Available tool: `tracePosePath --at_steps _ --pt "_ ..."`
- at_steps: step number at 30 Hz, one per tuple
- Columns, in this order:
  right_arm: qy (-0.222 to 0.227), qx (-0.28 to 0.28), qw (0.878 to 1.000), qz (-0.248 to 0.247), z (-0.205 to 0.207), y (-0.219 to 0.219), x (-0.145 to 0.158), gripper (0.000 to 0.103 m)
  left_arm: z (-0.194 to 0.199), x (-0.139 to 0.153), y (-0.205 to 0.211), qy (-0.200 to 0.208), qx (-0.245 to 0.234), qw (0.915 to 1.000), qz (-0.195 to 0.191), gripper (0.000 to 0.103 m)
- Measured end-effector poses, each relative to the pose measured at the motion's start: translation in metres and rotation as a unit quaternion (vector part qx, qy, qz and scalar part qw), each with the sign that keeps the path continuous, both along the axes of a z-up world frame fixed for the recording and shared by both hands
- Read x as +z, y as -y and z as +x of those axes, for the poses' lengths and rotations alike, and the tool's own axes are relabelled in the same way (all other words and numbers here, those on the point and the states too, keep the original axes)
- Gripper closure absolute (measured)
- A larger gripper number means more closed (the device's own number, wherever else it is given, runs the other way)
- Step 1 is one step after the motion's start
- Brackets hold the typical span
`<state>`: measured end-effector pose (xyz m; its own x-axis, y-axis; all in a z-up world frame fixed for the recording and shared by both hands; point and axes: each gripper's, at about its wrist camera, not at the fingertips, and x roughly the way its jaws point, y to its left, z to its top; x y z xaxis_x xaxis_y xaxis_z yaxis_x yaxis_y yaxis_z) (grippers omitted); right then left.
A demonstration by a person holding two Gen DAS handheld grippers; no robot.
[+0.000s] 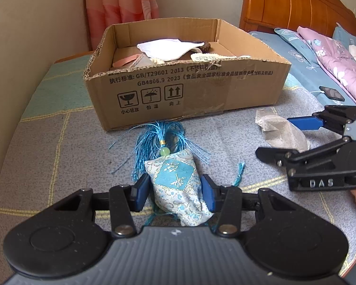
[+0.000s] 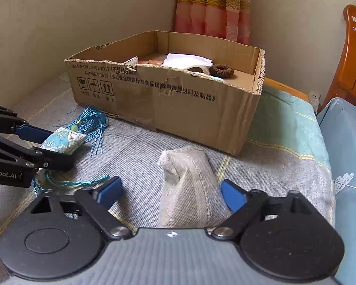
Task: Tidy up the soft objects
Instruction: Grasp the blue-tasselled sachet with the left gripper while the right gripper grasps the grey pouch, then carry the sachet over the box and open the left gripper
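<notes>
Item one: we are clamping the blue brocade sachet (image 1: 178, 185) in our left gripper (image 1: 175, 194), on the bedspread (image 1: 59, 156) before the cardboard box (image 1: 185, 90). Item two: we are straddling the grey pouch (image 2: 189, 185) with our right gripper (image 2: 172, 194), fingers wide, left pad not touching.

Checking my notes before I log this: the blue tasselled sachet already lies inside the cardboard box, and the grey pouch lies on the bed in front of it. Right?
Not quite. The blue tasselled sachet lies on the bed, in front of the cardboard box, between the left gripper fingers, as the left wrist view shows. The grey pouch is on the bed, as you say.
</notes>
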<state>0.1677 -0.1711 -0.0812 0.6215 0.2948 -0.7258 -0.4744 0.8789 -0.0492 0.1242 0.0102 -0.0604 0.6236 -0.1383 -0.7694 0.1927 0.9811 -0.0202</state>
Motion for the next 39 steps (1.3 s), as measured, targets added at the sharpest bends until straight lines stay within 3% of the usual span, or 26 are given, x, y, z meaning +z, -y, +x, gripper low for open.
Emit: tracePosePath --at_steps 5,11,22,28,39 --pt "0.006 -0.033 0.999 -0.008 -0.001 0.006 0.005 0.054 -0.001 0.002 -0.002 0.0 -0.005 1.0 0.002 0.065" --pt "0.013 -0.03 0.999 -0.021 -0.008 0.007 0.011 0.068 -0.006 0.01 -0.003 0.009 -0.022 0.9996 0.018 0.068" --pt "0.033 -0.015 0.999 -0.024 -0.024 0.012 0.038 0.07 -0.016 0.038 -0.01 0.024 -0.062 0.9974 0.028 0.069" --pt "0.052 -0.01 0.999 -0.011 -0.031 0.016 0.062 0.07 -0.017 0.067 -0.009 0.054 -0.084 0.9946 0.027 0.069" --pt "0.084 -0.004 0.996 -0.002 -0.033 0.017 0.091 0.07 0.038 0.137 0.014 0.127 -0.13 0.9831 0.023 0.069"
